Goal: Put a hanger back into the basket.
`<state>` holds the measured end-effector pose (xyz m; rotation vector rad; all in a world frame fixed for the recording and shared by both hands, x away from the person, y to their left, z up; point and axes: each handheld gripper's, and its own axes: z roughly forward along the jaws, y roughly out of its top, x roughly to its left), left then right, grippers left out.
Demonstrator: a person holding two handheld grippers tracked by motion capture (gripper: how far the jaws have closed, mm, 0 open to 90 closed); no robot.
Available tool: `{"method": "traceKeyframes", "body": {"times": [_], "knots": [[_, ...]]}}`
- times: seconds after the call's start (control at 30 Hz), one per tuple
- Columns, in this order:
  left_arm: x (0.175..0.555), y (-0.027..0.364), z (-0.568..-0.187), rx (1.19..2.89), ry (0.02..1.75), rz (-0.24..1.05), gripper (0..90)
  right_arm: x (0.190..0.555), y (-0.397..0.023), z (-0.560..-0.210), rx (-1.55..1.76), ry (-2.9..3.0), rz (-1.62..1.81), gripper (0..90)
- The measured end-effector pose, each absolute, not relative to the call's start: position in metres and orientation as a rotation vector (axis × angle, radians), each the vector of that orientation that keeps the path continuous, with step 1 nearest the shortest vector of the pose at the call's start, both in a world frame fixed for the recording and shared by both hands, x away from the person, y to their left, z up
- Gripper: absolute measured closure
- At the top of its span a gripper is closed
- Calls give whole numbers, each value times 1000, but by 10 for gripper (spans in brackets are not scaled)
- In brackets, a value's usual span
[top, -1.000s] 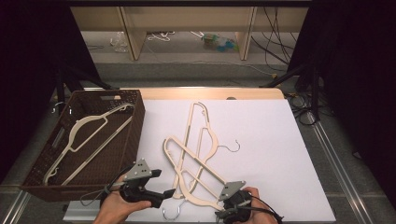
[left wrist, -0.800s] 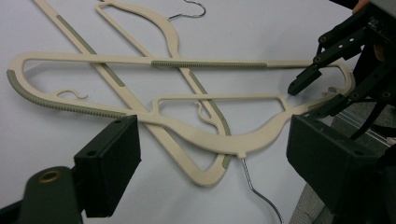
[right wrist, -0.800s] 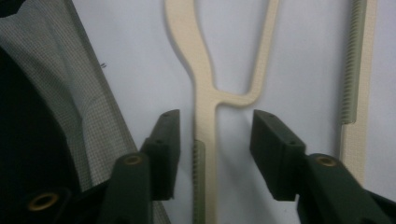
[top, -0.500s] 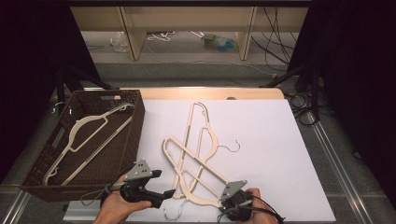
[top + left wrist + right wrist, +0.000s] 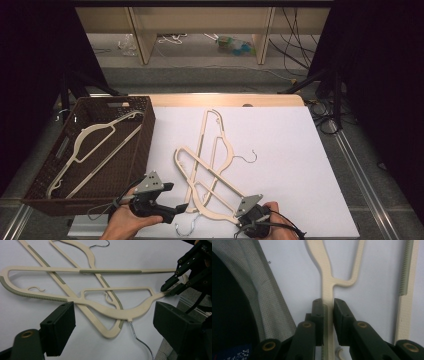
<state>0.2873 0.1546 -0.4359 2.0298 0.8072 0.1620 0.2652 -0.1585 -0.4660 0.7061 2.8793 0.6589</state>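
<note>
Closing over the last moment, the right gripper [image 5: 327, 308] is now clamping the arm tip of the nearest cream hanger [image 5: 215, 200], lying at the white table's [image 5: 300, 165] near edge atop two crossed hangers [image 5: 210, 150]. Lifting risks snagging them; the left gripper [image 5: 112, 322] is hovering open above.

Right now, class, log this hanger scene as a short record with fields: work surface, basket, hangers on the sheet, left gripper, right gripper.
work surface: white sheet on a table
basket: dark woven basket at the left, one cream hanger inside
hangers on the sheet: cream hangers crossed in a pile
left gripper: open, near the pile, holding nothing
right gripper: jaws just closed, shut on the near hanger at its arm end
</note>
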Motion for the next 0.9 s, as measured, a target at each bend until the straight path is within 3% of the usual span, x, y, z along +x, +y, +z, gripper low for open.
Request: {"method": "traceKeyframes", "body": {"times": [0.9], "knots": [[291, 145, -448, 2103, 766, 160, 191, 274, -164, -454, 624, 2941, 604, 796]]}}
